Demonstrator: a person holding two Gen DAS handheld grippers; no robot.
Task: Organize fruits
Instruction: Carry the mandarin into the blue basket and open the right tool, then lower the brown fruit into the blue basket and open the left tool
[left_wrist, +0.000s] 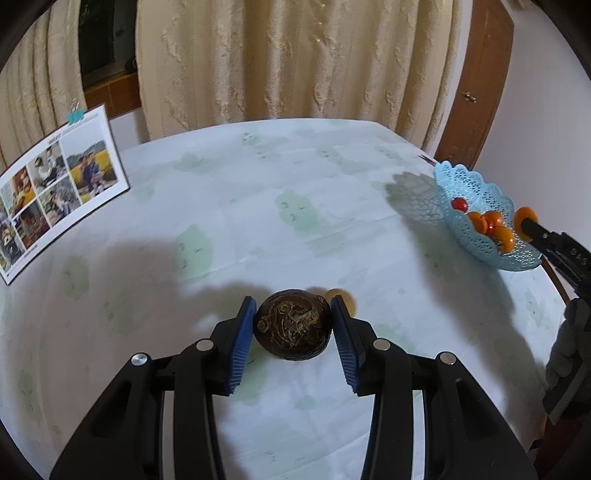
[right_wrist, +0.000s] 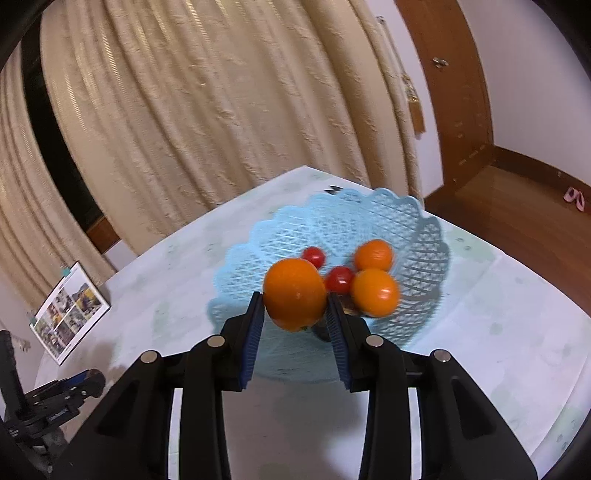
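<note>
Cream curtains (right_wrist: 207, 110) are hanging behind the pale table (left_wrist: 258, 206) we are working at. Low in the left view, our left gripper (left_wrist: 293, 325) is clamping a dark, wrinkled fruit (left_wrist: 293, 325) at its widest part; it looks firm and light. Centre of the right view, our right gripper (right_wrist: 295, 308) is squeezing a smooth, probably slippery orange (right_wrist: 294, 293) across its middle, above the near rim of the blue basket (right_wrist: 413, 221).

Glossy smooth orange (right_wrist: 294, 293), rough matt brown fruit (left_wrist: 292, 324), lacy blue plastic basket (right_wrist: 417, 229), ribbed blue claw pads (left_wrist: 242, 343).
</note>
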